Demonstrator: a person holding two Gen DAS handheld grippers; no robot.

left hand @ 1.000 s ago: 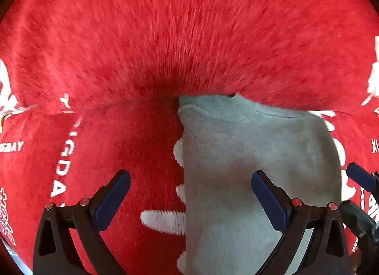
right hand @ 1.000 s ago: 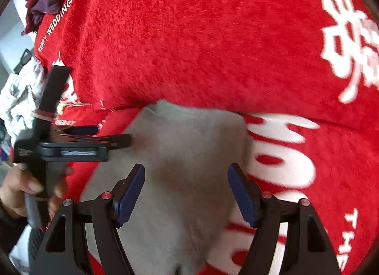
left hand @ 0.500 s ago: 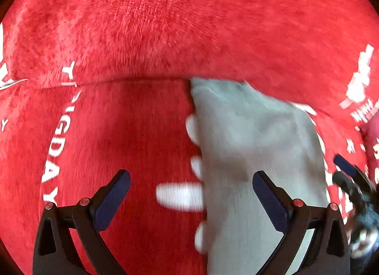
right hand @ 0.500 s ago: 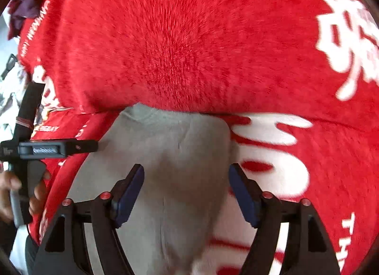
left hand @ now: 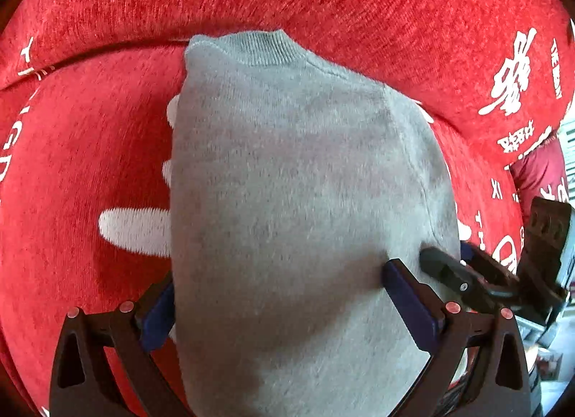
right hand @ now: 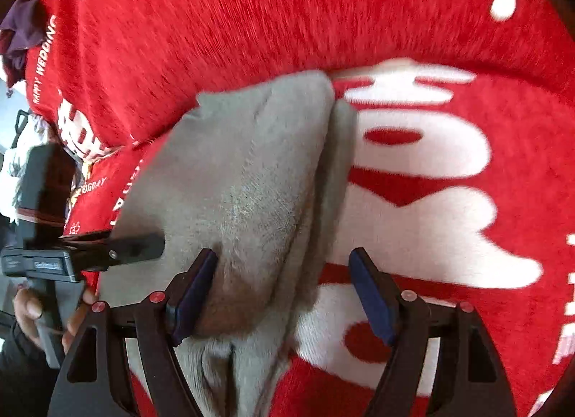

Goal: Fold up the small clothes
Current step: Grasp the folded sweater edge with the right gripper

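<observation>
Item one: left gripper (left hand: 278, 303), pointing steeply down at the cloth. Its two blue-padded fingers stand wide apart, one at each side edge of the grey garment (left hand: 294, 208); the left pad is partly hidden behind the garment's edge, the right pad lies on the fabric. Whether the pads press the cloth cannot be told. A person's hand (right hand: 43, 312) grips its handle, seen at the left of the right wrist view, fingers wrapped round the grey stem.

Item two: right gripper (right hand: 284, 291), also angled downward, jaws closing. Its left pad touches the grey fabric near the fold; its right pad stands clear over the white lettering of the cover, so the cloth's right edge lies between the fingers, not pinched. In the left wrist view its dark fingers reach in at the garment's right edge.

Item three: one small grey knitted garment, soft and fuzzy, ribbed neckband at the far end, a seam running down its right side. It lies flat on the seat of the red cover (left hand: 72, 172), far end butting against the raised red back. In the right wrist view its right side is doubled over, showing two layers.

Item four: one red plush cover with white lettering. One dark purple cloth (right hand: 18, 36) lies far left.
</observation>
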